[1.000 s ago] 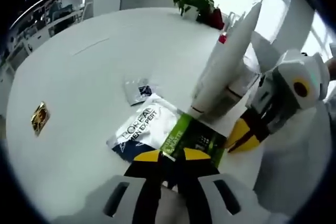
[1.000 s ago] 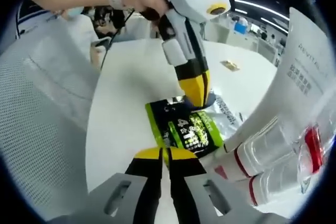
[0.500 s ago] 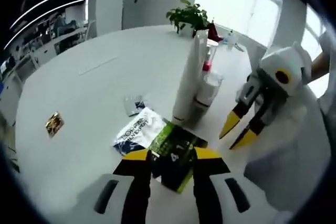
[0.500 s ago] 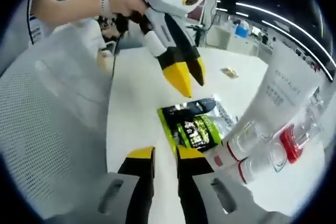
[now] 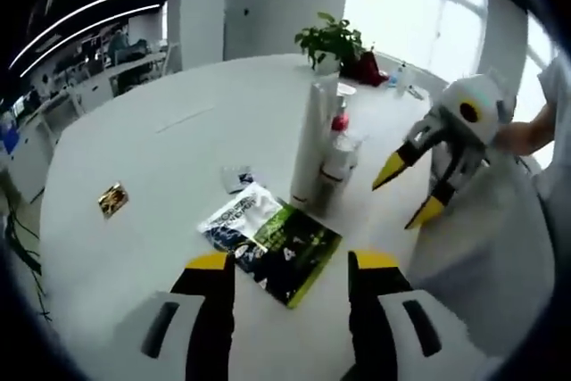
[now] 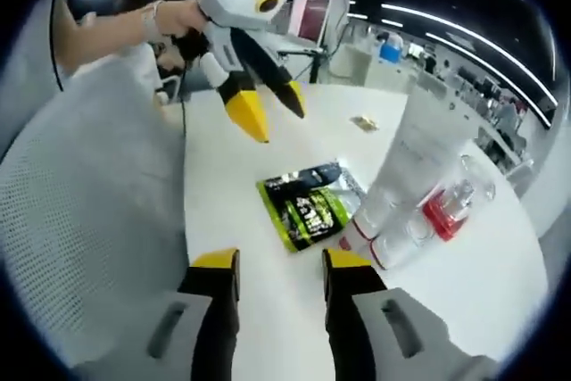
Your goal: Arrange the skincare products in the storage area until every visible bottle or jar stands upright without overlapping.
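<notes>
A tall white tube (image 5: 312, 136) stands cap-down on the round white table (image 5: 161, 131), touching a clear bottle with a red pump (image 5: 340, 147). In front of them a green-and-black sachet (image 5: 293, 252) lies flat, overlapping a white sachet (image 5: 234, 217). My left gripper (image 5: 293, 265) hangs open above the green sachet's near edge, holding nothing. My right gripper (image 5: 408, 192) is open in the air to the right of the bottle. In the right gripper view, my right gripper (image 6: 281, 262) is open short of the green sachet (image 6: 305, 207), the tube (image 6: 410, 158) and bottle (image 6: 446, 207) are at the right, and the left gripper (image 6: 268, 111) is above.
A small dark sachet (image 5: 236, 178) lies behind the white one. A gold packet (image 5: 112, 200) sits alone at the left. A potted plant (image 5: 332, 40) stands at the table's far edge. A white mesh chair back (image 6: 80, 220) is close on the right gripper's left.
Both grippers went from shut to open and drew back and up from the green sachet, which the left gripper let go. The sachet now lies flat; the tube stands free.
</notes>
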The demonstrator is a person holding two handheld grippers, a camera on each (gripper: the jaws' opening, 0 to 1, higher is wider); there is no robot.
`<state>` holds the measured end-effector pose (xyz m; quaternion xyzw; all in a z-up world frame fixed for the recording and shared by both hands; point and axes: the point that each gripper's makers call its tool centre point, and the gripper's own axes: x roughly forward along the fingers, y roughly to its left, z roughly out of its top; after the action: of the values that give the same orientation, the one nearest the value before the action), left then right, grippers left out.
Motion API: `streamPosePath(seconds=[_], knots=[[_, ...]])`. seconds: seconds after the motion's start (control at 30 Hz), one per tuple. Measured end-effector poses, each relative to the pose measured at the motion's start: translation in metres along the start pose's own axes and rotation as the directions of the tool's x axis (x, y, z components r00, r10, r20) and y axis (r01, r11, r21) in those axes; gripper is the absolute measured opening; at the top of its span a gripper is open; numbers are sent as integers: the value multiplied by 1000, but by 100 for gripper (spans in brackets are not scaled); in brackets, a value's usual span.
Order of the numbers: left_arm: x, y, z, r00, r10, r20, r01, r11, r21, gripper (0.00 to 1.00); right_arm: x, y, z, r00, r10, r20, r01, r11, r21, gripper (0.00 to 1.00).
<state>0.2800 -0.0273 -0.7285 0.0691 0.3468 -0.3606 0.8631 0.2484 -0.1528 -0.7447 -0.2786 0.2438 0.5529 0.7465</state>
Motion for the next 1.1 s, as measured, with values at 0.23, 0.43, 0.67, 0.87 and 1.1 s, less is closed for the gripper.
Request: streamPosePath(seconds=[0.23,0.43,0.67,0.87,1.1], knots=[[-10,-9,-11,1000,0,1,0,1000,-1,61,-16,-12,-6,998,-62,-3,63,996,56,54],[-21,-11,-15,1000,27,9,-26,1000,-7,66,-30,-19,-14,994,-109,-19,110,989,94,63],[-30,-9,-20,998,59,30,-58,998,-35,78,-37,-21,-26,990,-136,-35,140,979,147,71],[-34,-10,-24,996,74,50,-72,996,-50,83,-41,-22,-31,988,-146,-42,151,972,181,78],[-34,-12,-23,994,86,69,-82,995,-60,94,-42,-29,-36,984,-167,-57,175,961,212,87]])
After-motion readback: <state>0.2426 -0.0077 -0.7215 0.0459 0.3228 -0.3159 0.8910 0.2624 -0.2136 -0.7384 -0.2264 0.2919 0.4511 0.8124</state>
